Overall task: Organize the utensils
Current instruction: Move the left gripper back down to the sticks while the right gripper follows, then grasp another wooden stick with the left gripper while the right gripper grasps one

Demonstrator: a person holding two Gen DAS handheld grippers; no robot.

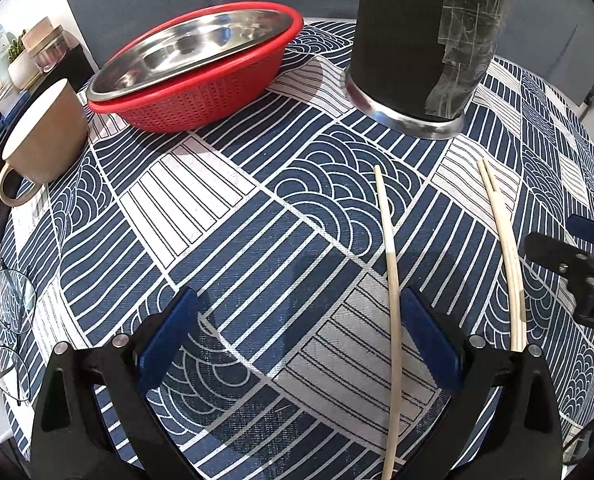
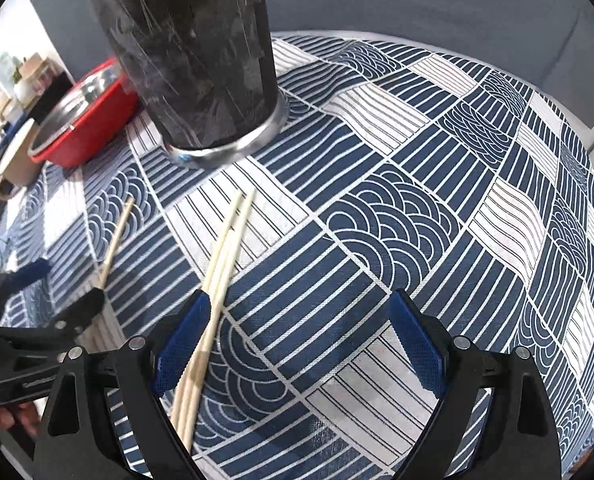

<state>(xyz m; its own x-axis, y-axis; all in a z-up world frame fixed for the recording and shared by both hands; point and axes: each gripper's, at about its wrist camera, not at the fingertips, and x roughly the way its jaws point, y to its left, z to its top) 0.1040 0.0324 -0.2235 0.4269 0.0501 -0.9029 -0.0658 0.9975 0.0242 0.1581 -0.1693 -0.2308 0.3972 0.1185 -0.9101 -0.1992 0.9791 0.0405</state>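
- Left gripper [image 1: 297,344]: open, empty. A single chopstick [image 1: 391,280] lies on the worktop [image 1: 257,220] just inside its right finger, long axis pointing ahead.
- Right gripper [image 2: 301,340]: open, empty. A chopstick pair [image 2: 221,264] lies against its left finger, angled ahead-right.
- Holder [image 2: 189,60] stands ahead of both; contents hidden.
- Red basket [image 1: 201,104], ahead-left, holds a steel dish [image 1: 189,48].

tabletop [image 1: 257,240] blue-white patterned cloth | far: black holder [image 1: 425,48], red colander [image 1: 201,96] | left: mug [image 1: 45,136], glasses [image 1: 11,320] | near: single chopstick [image 1: 393,280], chopstick pair [image 1: 509,264]
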